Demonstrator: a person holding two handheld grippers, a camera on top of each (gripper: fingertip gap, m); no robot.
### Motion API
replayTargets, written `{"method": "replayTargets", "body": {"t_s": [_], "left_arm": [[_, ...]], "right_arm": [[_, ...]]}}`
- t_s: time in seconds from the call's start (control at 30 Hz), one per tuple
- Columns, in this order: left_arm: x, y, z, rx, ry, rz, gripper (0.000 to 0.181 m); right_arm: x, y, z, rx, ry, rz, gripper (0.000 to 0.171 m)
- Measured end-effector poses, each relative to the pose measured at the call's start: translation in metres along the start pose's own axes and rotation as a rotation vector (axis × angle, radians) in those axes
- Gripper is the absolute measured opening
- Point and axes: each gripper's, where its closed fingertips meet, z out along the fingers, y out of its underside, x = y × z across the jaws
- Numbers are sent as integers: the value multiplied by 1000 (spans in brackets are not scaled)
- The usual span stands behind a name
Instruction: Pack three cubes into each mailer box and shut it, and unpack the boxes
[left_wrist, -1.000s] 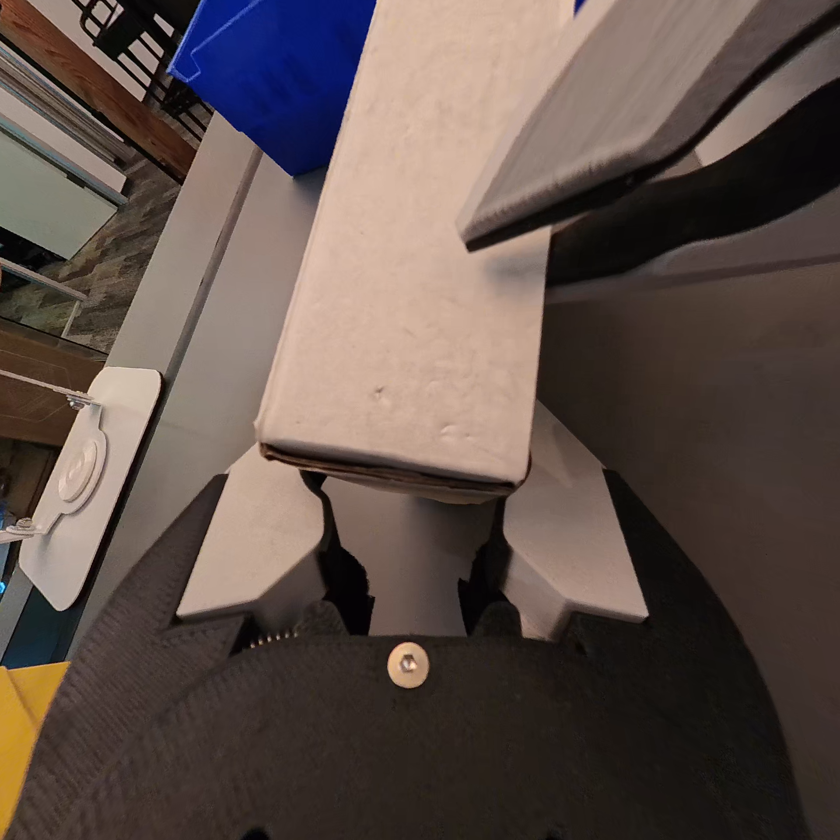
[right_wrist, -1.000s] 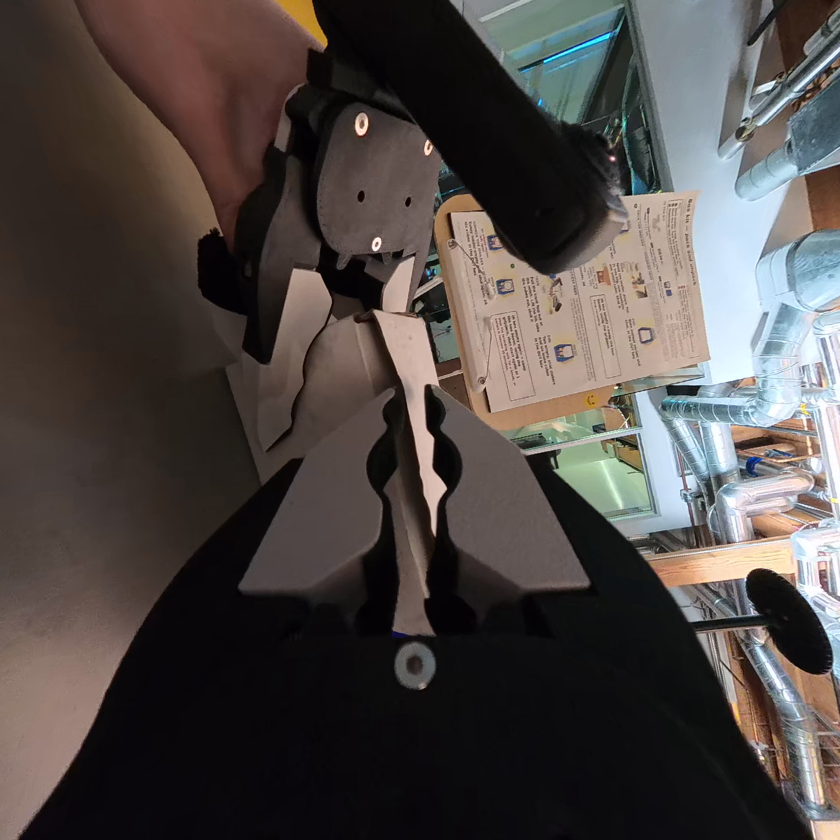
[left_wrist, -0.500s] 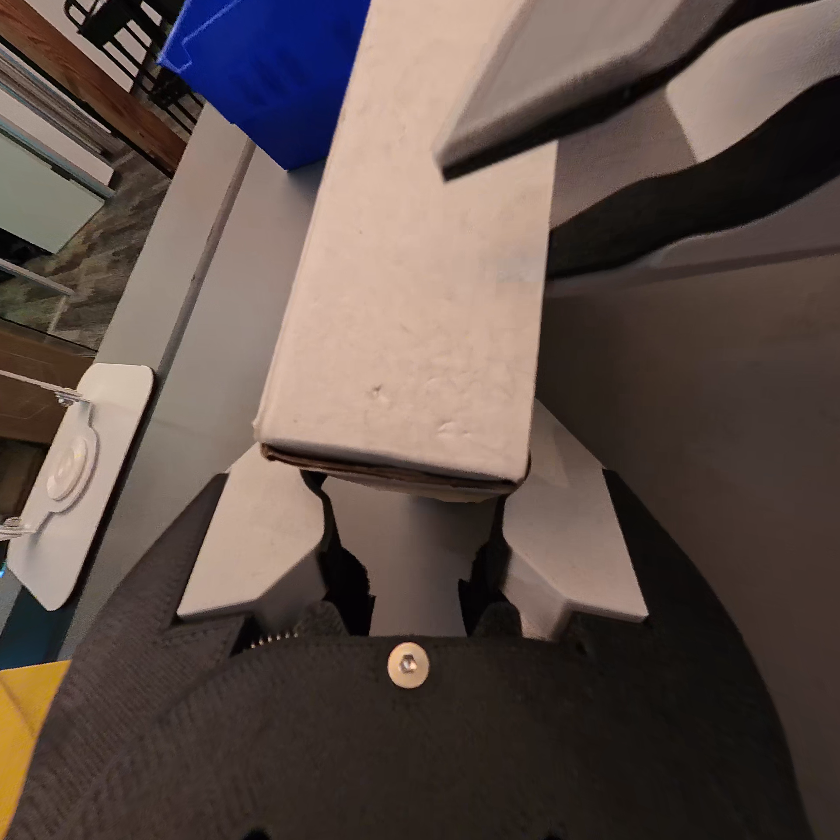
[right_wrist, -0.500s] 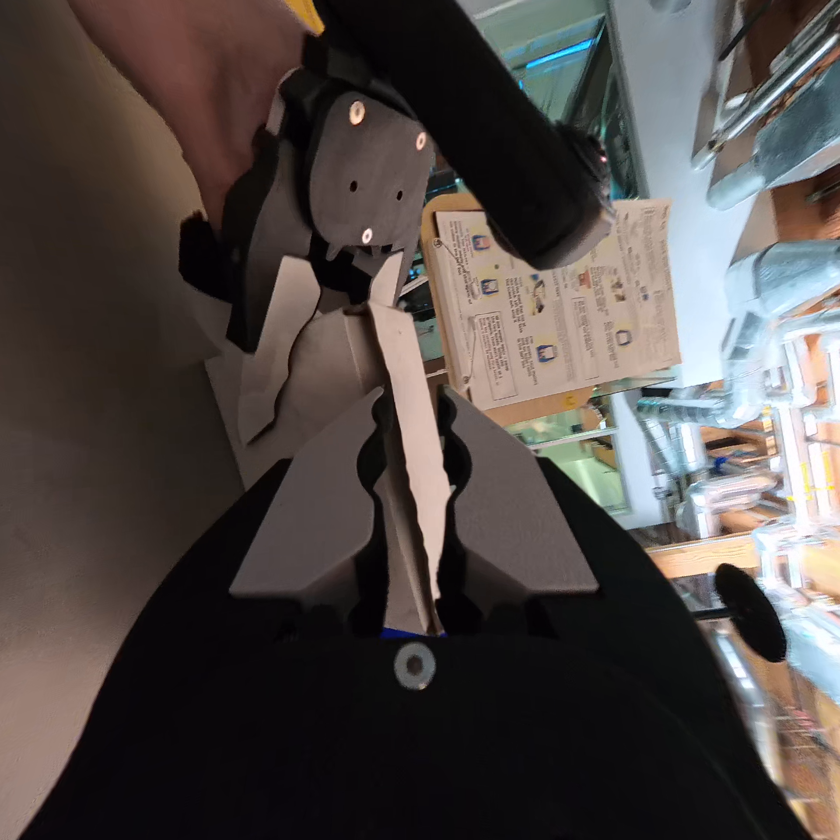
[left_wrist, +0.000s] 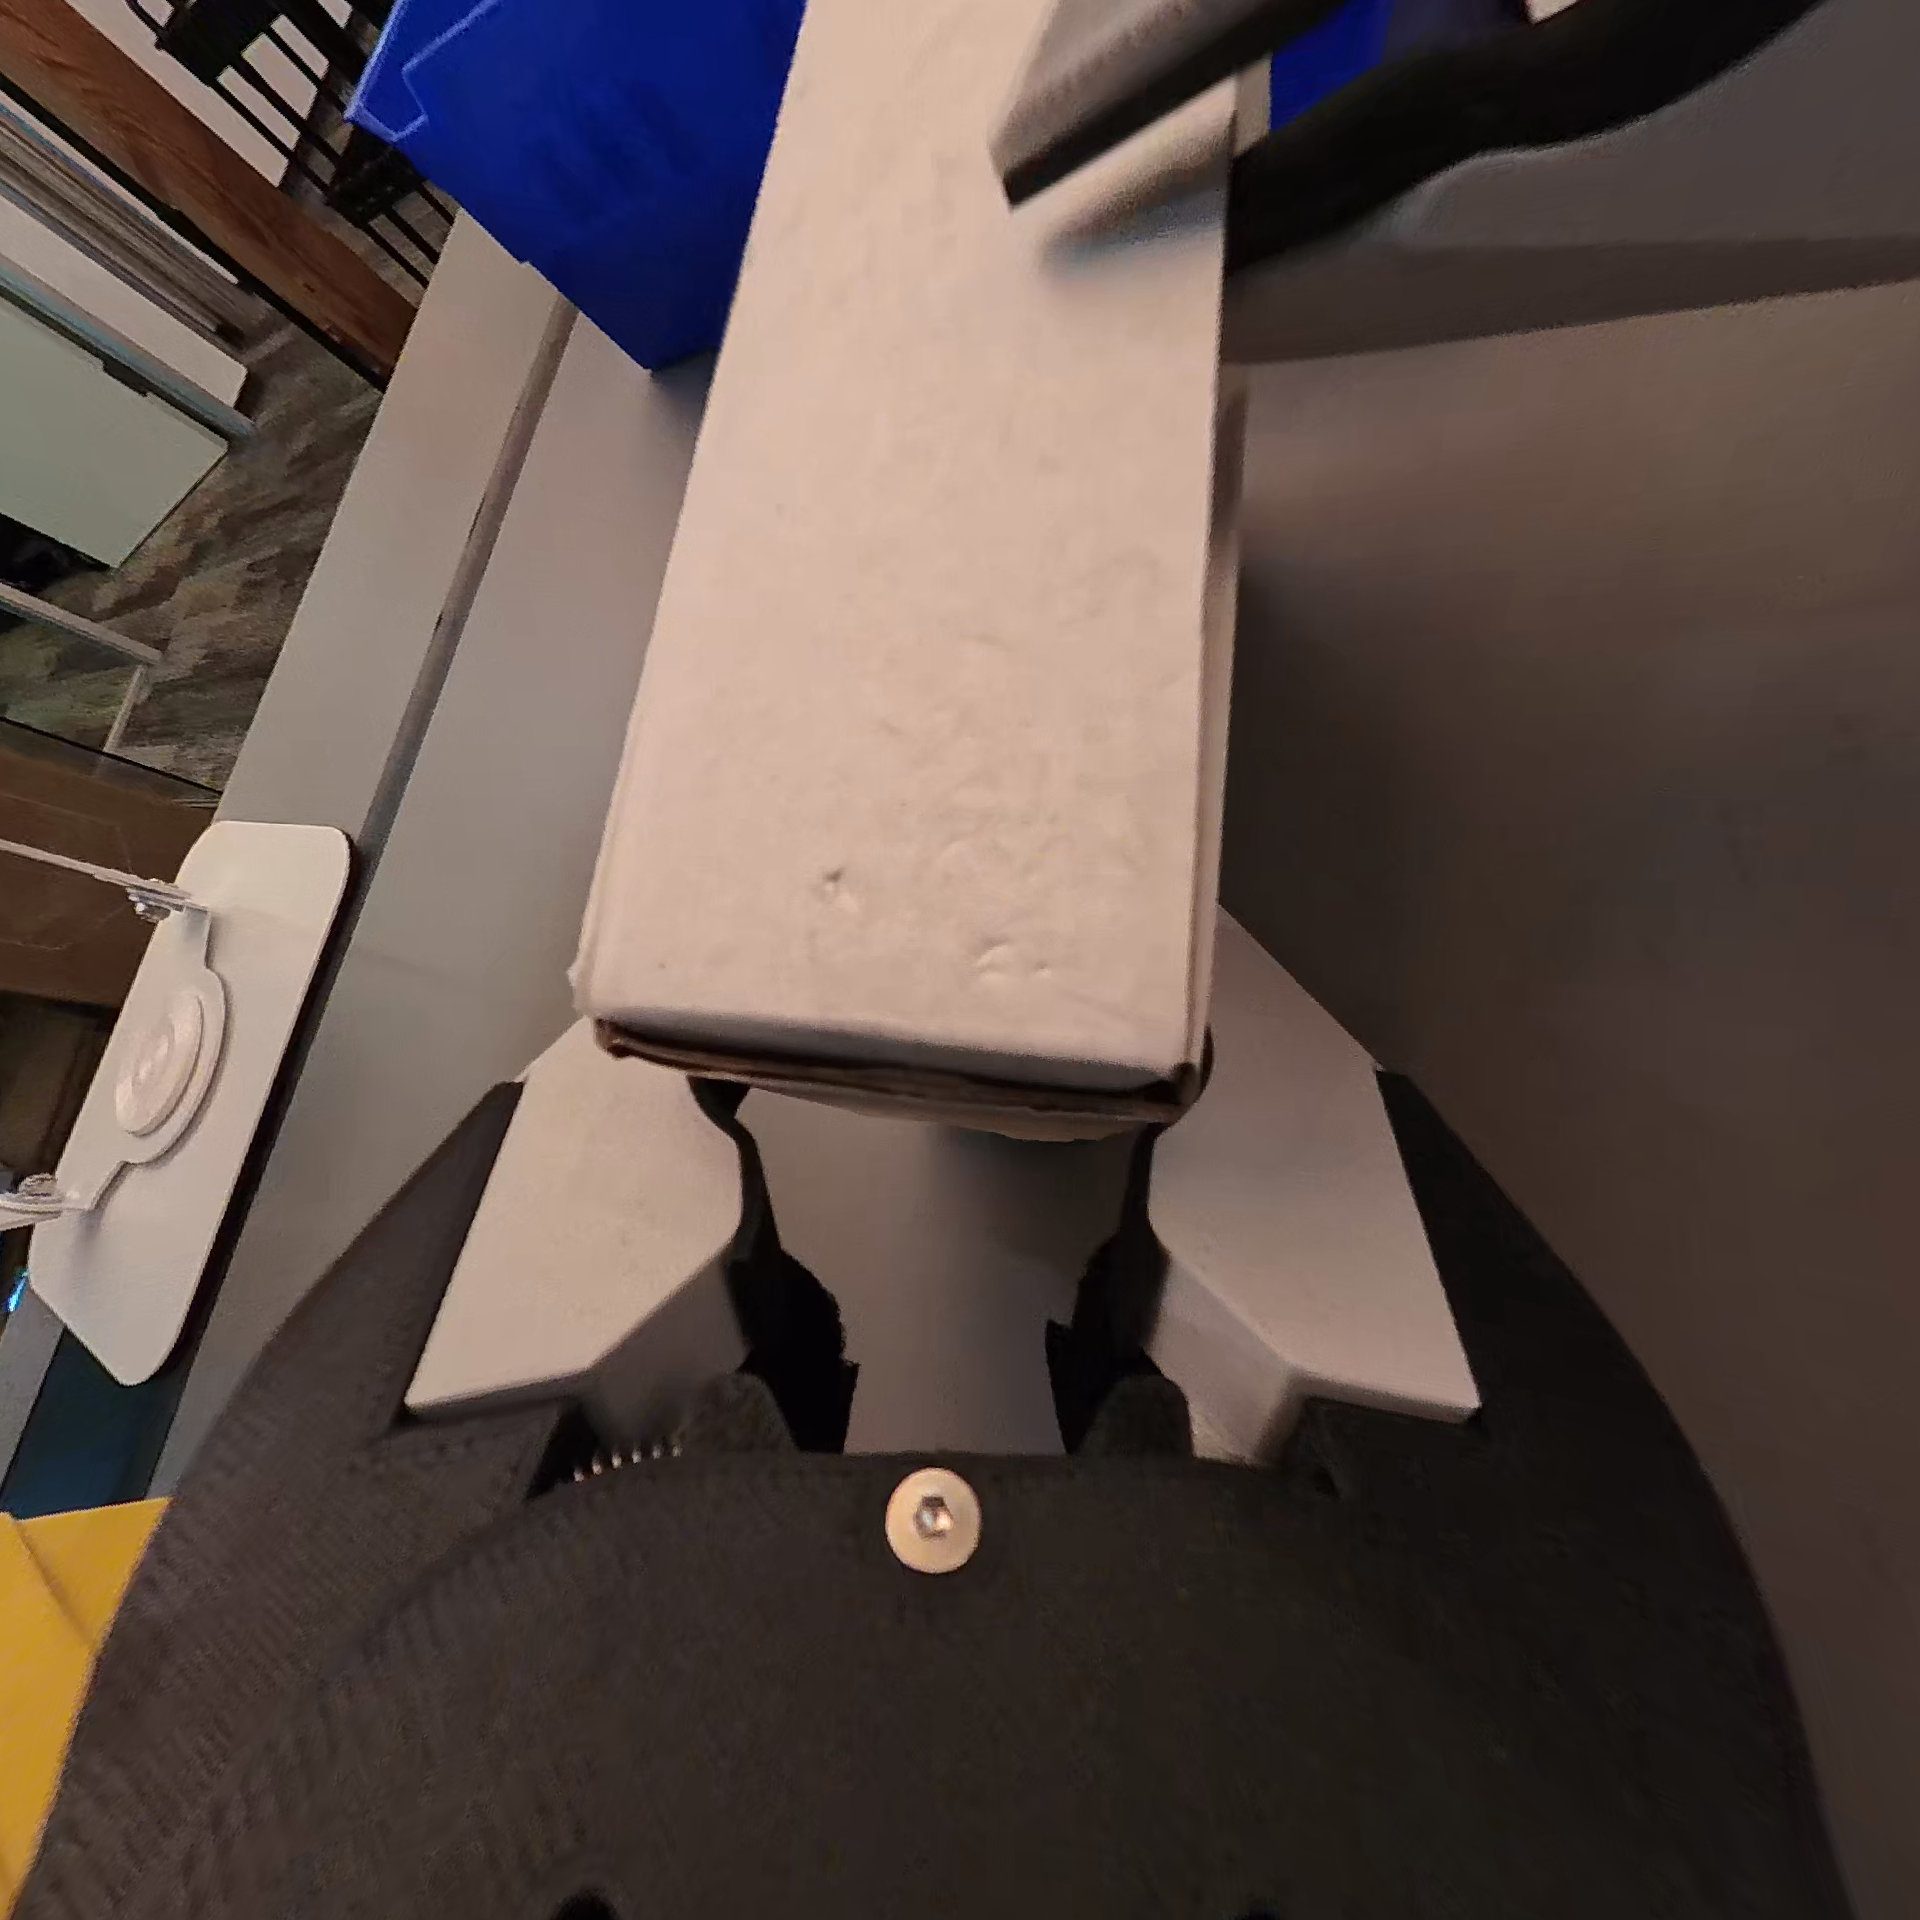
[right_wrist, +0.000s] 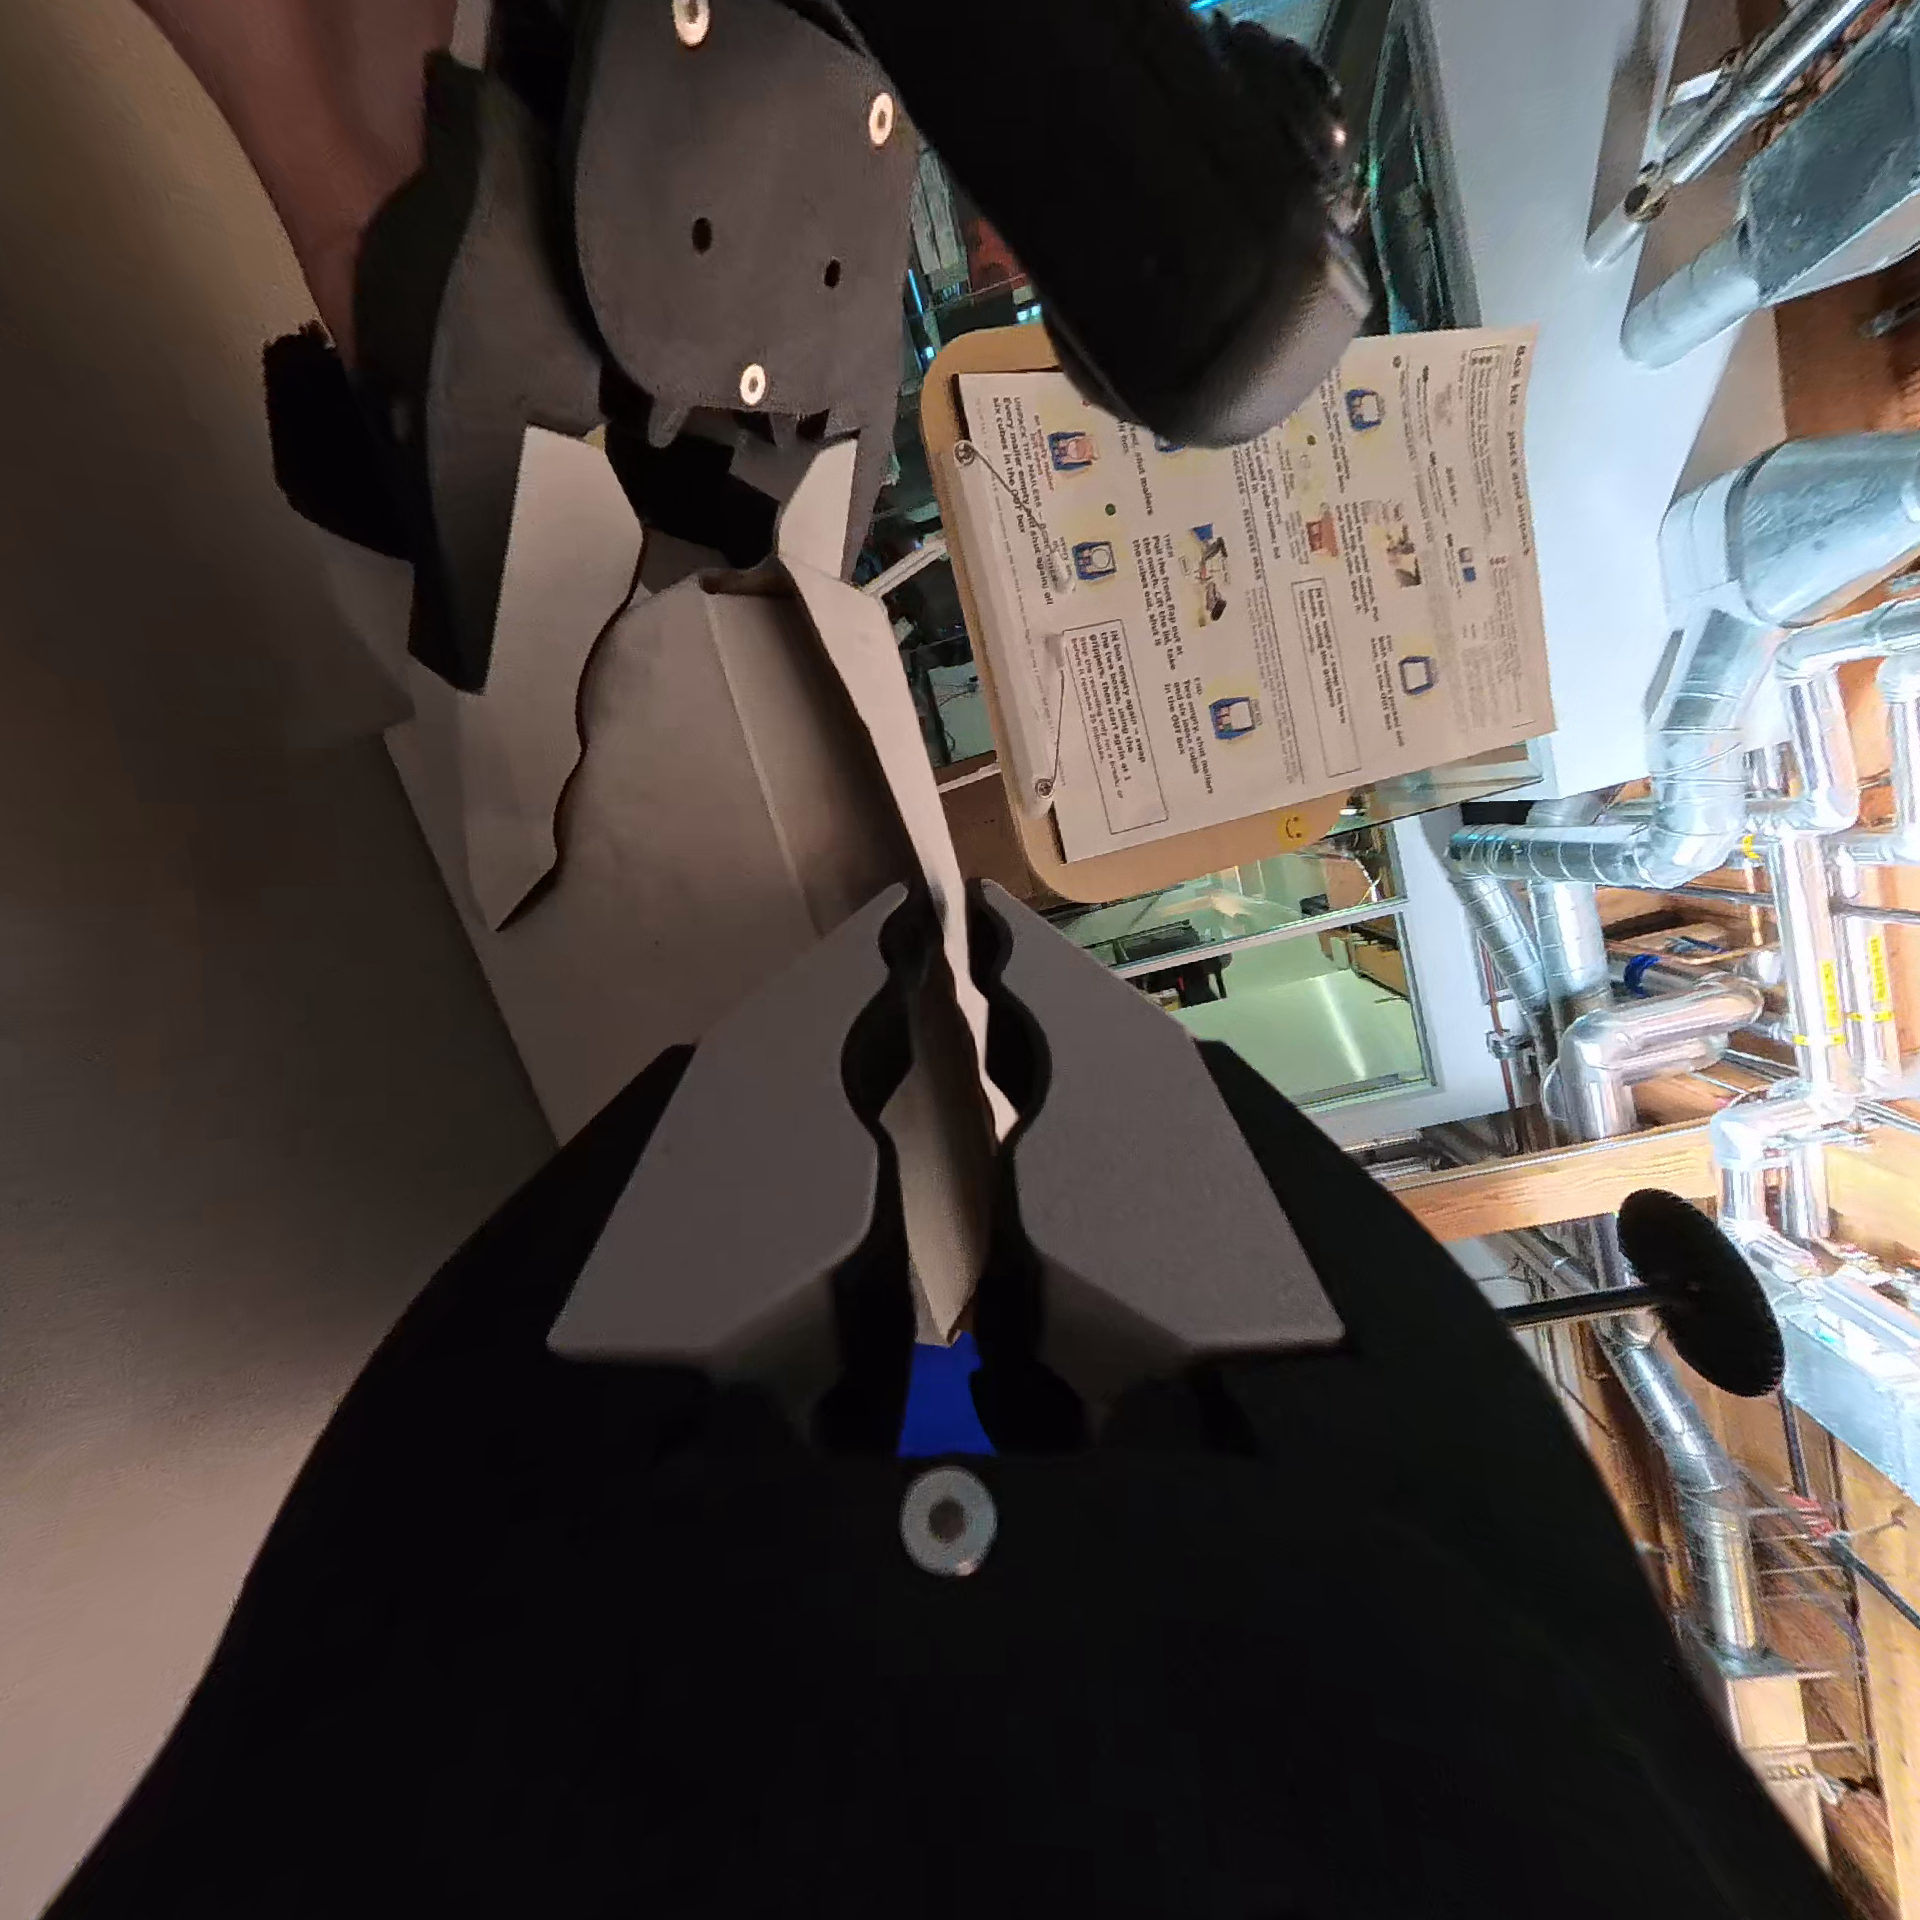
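Observation:
My left gripper (left_wrist: 914, 1101) is shut on the near end of a white mailer box (left_wrist: 935, 623), which runs away from me up the view. No cubes show. In the right wrist view my right gripper (right_wrist: 943, 914) is shut on a thin flap (right_wrist: 935, 1143) of the same box (right_wrist: 707, 748). The left gripper's black body (right_wrist: 727, 208), held by a hand (right_wrist: 343, 156), grips the box's far end. One of the right gripper's fingers (left_wrist: 1122, 114) shows at the top of the left wrist view, over the box.
A blue bin (left_wrist: 582, 156) stands behind the box on the grey table (left_wrist: 1558, 831). A white plate (left_wrist: 177, 1091) hangs off the table's left edge, with something yellow (left_wrist: 52, 1662) below it. An instruction sheet on a board (right_wrist: 1247, 623) and pipes (right_wrist: 1766, 935) show beyond. Tip to tip, the grippers are about 10 centimetres apart.
The right gripper's finger has moved up toward the top edge of the left wrist view. In the right wrist view the left gripper and box have come nearer and larger. Both grips hold.

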Motion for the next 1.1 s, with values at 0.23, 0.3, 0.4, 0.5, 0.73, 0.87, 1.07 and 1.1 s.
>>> {"method": "replayTargets", "body": {"t_s": [0.23,0.3,0.4,0.5,0.73,0.87,1.07,1.1], "left_arm": [[-1,3,-2,-9,-8,26,76],[-1,3,-3,-4,-14,48,76],[-1,3,-3,-4,-31,80,76],[-3,4,-3,-7,-41,86,76],[-5,7,-4,-11,-62,126,76],[-5,7,-5,-4,-68,143,76],[-7,10,-7,-12,-75,131,76],[-7,10,-7,-12,-76,134,76]], "right_arm": [[7,16,-4,-13,37,-55,28],[10,29,-7,-28,22,-31,28],[1,29,-10,-14,-52,-29,9],[1,28,-9,-29,-79,-29,6],[-5,24,-9,-49,-192,-1,11],[-8,4,-4,-27,-168,-164,17],[-13,2,1,-25,-242,-198,9],[-12,3,1,-27,-269,-172,9]]}}
